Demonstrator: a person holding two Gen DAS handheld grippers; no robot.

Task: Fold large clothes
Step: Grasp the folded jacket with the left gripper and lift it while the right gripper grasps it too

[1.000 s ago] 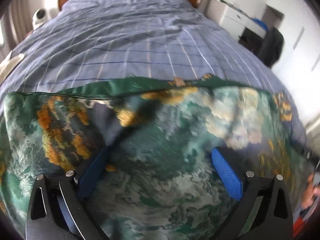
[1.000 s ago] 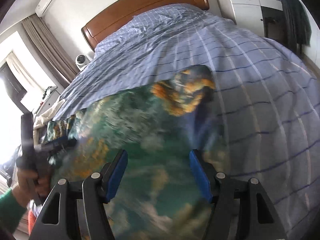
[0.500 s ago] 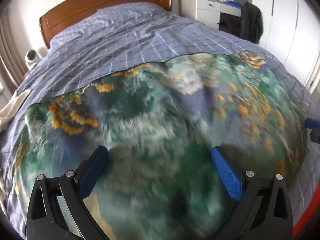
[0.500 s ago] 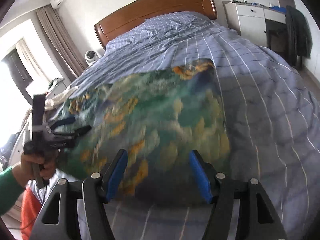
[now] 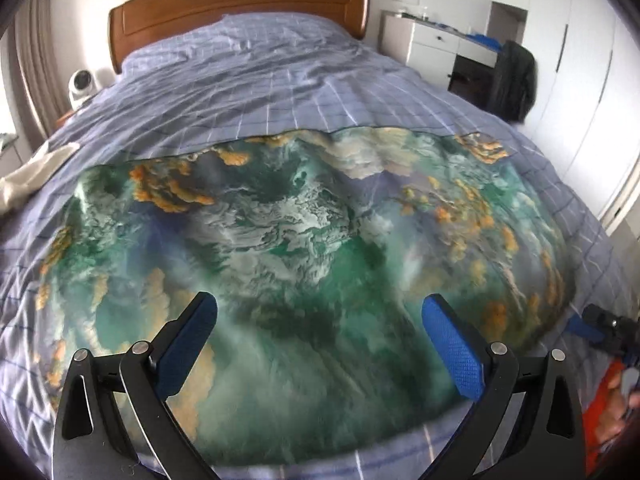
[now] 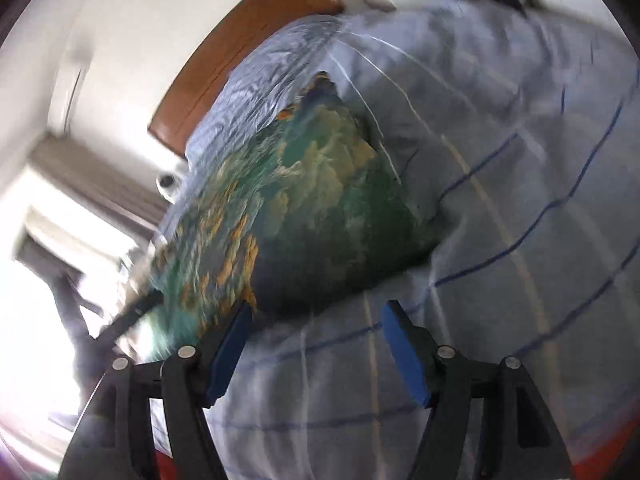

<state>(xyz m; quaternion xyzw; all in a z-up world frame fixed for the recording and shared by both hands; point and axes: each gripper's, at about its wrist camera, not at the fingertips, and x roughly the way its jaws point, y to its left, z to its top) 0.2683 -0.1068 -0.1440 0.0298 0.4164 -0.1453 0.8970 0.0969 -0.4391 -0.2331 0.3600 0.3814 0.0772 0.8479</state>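
Note:
A large silky cloth (image 5: 304,240) printed in green, white and orange lies spread flat across the blue checked bedspread (image 5: 260,92). My left gripper (image 5: 318,302) hovers open over the cloth's near part, its blue pads wide apart and pressing on nothing. In the right wrist view, which is tilted and blurred, the cloth (image 6: 304,208) ends just beyond my right gripper (image 6: 316,310). Its jaws are opening, with only bare bedspread (image 6: 500,200) between them. The right gripper's tip (image 5: 592,326) shows at the cloth's right edge in the left view.
The wooden headboard (image 5: 240,0) is at the far end. A white cloth (image 5: 32,172) lies on the bed's left edge near a small white device (image 5: 82,82). A white dresser (image 5: 432,44), a dark garment (image 5: 516,80) and wardrobe doors (image 5: 580,100) stand on the right.
The cloth has settled flat on the bed. Both grippers have drawn back toward its near edge. The right view has rolled, and the cloth no longer lies between the right fingers.

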